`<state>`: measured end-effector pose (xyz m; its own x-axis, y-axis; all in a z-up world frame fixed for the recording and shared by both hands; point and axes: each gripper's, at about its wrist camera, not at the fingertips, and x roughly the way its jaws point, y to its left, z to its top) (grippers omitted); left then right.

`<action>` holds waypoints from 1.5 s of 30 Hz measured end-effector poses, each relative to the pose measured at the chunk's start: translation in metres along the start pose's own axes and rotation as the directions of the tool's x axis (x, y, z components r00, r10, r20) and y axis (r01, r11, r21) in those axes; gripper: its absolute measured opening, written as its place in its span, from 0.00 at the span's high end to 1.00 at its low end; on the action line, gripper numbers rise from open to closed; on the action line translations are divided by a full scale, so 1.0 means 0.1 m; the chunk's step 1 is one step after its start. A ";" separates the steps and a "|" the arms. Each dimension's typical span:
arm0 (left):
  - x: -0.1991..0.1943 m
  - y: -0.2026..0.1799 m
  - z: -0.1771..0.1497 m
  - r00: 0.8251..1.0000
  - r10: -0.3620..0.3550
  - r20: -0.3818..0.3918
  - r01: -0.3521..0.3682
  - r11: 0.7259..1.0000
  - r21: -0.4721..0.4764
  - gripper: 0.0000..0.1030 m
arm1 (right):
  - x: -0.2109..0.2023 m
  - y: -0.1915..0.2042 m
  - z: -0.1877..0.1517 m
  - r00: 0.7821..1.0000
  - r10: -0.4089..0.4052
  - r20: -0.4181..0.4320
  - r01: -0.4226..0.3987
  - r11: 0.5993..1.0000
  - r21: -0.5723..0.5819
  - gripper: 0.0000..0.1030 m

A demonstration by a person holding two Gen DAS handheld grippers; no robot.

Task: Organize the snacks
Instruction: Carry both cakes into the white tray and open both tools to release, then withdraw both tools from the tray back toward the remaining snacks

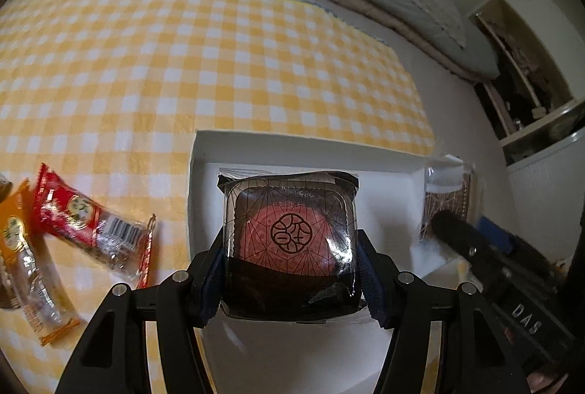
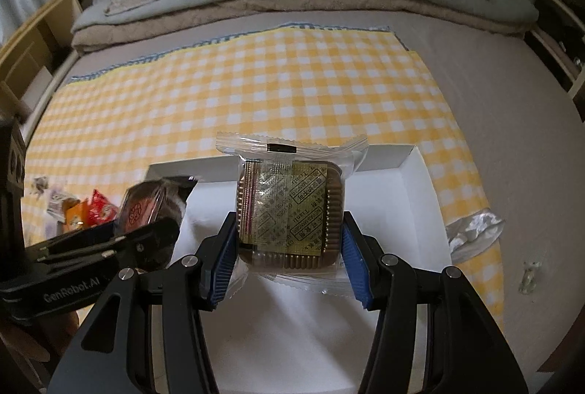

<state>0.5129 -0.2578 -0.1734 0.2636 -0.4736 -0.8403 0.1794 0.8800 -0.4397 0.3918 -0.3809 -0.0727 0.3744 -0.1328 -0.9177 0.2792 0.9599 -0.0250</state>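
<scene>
The red cake (image 1: 292, 233) sits in a dark plastic tray inside a clear, patterned wrapper, pinched at its two side edges by the left gripper (image 1: 291, 260) and hanging over the near left part of the white box (image 1: 307, 147). The gold cake (image 2: 290, 211), ribbed tray up with a small sachet showing through the film, is pinched the same way by the right gripper (image 2: 289, 266), over the middle of the box. Neither pack looks to be touching the box floor yet, though that is hard to tell.

Both packs should be light. The trays give them stiff sides, so the flanks are the right place to hold; the film is glossy and likely slippery, and its crimped end flaps are floppy, so a grip there would probably slide or twist. The cakes inside are likely crumbly, so a firm squeeze risks crushing them.

To the left of the box, on the checked cloth (image 1: 219, 65), lie a red packet (image 1: 78, 220) and an orange packet (image 1: 22, 247): soft, crinkly sachets, probably best taken across the middle. Just right of the box lies a crumpled wrapper (image 2: 471, 233).
</scene>
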 end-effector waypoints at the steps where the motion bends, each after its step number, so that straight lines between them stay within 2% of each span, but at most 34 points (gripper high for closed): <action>1: 0.06 0.02 0.04 1.000 0.011 0.006 -0.011 1.000 0.001 0.39 | 0.04 -0.01 0.02 1.000 -0.004 -0.010 0.004 1.000 -0.001 0.48; 3: 0.14 0.05 0.10 1.000 0.020 0.022 -0.020 1.000 0.007 0.40 | 0.15 -0.03 0.05 0.999 -0.008 -0.035 0.008 1.000 -0.008 0.48; 7: 0.10 0.05 0.12 0.998 0.018 0.061 -0.020 0.999 0.036 0.20 | 0.33 0.00 0.05 0.997 -0.010 -0.082 0.007 0.999 -0.041 0.48; 11: 0.08 0.10 0.11 0.997 0.036 0.069 -0.041 0.997 0.069 0.15 | 0.45 -0.02 0.06 0.995 0.004 -0.097 -0.009 0.999 -0.044 0.47; 14: 0.10 0.10 0.10 0.996 0.058 0.060 -0.064 0.993 0.097 0.09 | 0.49 -0.08 0.07 0.995 0.031 -0.091 -0.031 0.999 0.011 0.45; 16: 0.04 0.05 0.05 0.996 0.069 0.053 -0.074 0.991 0.114 0.06 | 0.46 -0.14 0.07 0.996 0.053 -0.077 -0.050 0.998 0.043 0.35; 17: 0.00 0.03 0.01 0.996 0.073 0.051 -0.078 0.990 0.121 0.04 | 0.43 -0.16 0.07 0.996 0.056 -0.063 -0.053 0.997 0.049 0.26; 19: -0.04 0.00 -0.05 0.995 0.084 0.044 -0.089 0.986 0.141 0.00 | 0.37 -0.17 0.05 0.997 0.050 -0.054 -0.047 0.998 0.047 0.21; 25: -0.21 -0.03 -0.16 0.994 0.106 0.033 -0.110 0.980 0.164 0.00 | 0.29 -0.22 -0.08 0.998 0.019 -0.059 -0.017 0.999 0.033 0.09; 27: -0.24 -0.05 -0.18 0.993 0.112 0.034 -0.116 0.978 0.171 0.00 | 0.24 -0.24 -0.12 0.999 0.014 -0.048 -0.012 0.999 0.030 0.00; 36: -0.48 -0.08 -0.28 0.990 0.135 0.044 -0.141 0.972 0.188 0.00 | 0.08 -0.25 -0.25 1.000 0.000 -0.026 0.000 1.000 0.007 0.00; 45: -0.95 -0.14 -0.47 0.987 0.133 0.088 -0.149 0.966 0.213 0.00 | -0.31 -0.24 -0.35 1.000 0.000 0.025 0.000 1.000 0.031 0.00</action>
<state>0.4406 -0.2233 -0.1030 0.3672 -0.3533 -0.8604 0.3355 0.9131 -0.2317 0.3429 -0.3916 -0.0578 0.3966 -0.1394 -0.9074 0.3063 0.9519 -0.0123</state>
